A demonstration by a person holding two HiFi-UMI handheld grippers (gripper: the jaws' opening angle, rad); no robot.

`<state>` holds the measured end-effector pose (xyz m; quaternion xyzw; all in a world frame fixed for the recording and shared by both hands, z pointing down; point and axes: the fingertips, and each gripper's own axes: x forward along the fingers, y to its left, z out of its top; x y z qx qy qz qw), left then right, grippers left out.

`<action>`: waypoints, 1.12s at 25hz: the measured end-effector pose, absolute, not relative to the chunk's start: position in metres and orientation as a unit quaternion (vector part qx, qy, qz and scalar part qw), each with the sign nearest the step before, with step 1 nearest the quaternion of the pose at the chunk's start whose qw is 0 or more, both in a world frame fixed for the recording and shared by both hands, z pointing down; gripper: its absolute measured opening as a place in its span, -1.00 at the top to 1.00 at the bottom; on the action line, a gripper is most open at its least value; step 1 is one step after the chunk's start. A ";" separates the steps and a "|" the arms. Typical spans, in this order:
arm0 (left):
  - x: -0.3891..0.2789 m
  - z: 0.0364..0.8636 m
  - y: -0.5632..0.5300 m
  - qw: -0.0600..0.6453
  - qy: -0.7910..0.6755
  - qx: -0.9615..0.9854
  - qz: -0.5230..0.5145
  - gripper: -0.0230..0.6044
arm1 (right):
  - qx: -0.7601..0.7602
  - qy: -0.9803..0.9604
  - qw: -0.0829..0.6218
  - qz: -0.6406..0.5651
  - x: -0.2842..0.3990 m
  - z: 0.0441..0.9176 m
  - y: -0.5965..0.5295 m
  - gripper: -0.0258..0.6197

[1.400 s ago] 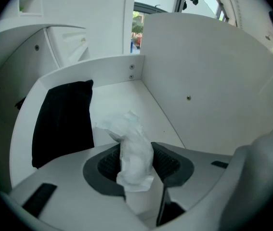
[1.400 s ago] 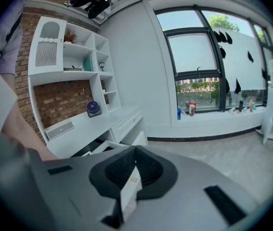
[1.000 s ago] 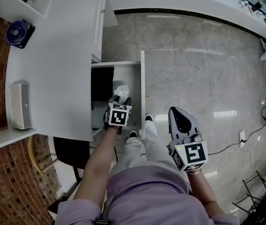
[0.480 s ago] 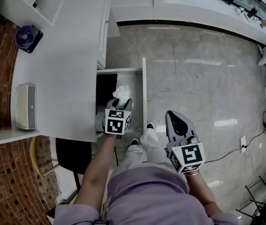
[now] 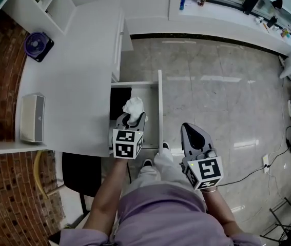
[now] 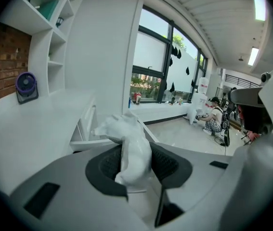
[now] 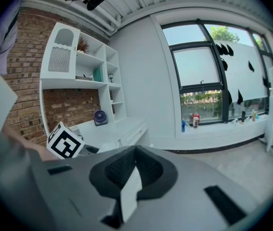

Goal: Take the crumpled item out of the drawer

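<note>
Pinching the crumpled item [image 5: 133,106] near its lower end, the left gripper [image 5: 134,118] has its jaws closing, and the left gripper view shows the white wad [image 6: 131,153] squeezed between the dark pads with its bunched top standing free above them. In the head view the item sits at the centre of the frame, over the open drawer [image 5: 159,106]. It looks lifted out of the drawer's hollow rather than lying in it, though it is not yet carried off to the side. It reads as tissue or thin paper, so my guess is very light, soft and easily crushed. It is not slippery against ribbed pads, but it could tear or shed a corner if it is yanked. The thick middle of the wad looks like the safest place to hold, since a loose flap could pull away, and the present grip sits low on a narrowed neck, so a gentle, steady lift seems wise. The right gripper [image 5: 192,129] waits at the lower right of centre, jaws together on nothing, as the right gripper view [image 7: 134,170] confirms. By count there is one crumpled item, one open drawer, two grippers, one white desk [image 5: 73,86] and one small fan [image 5: 38,45] at the upper left. A dark patch lies inside the drawer, and I cannot tell what it is.
</note>
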<state>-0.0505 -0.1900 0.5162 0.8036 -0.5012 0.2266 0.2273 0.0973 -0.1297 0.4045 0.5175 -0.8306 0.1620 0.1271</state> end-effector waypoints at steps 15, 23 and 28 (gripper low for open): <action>-0.055 0.434 -0.164 0.170 -0.495 0.838 0.156 0.50 | 0.526 -0.829 0.120 0.144 0.091 0.389 -0.113 0.91; -0.062 0.400 -0.151 0.150 -0.498 0.846 0.120 0.50 | 0.527 -0.831 0.117 0.131 0.089 0.381 -0.107 0.91; -0.067 0.386 -0.144 0.138 -0.501 0.848 0.107 0.50 | 0.525 -0.834 0.116 0.126 0.086 0.377 -0.106 0.91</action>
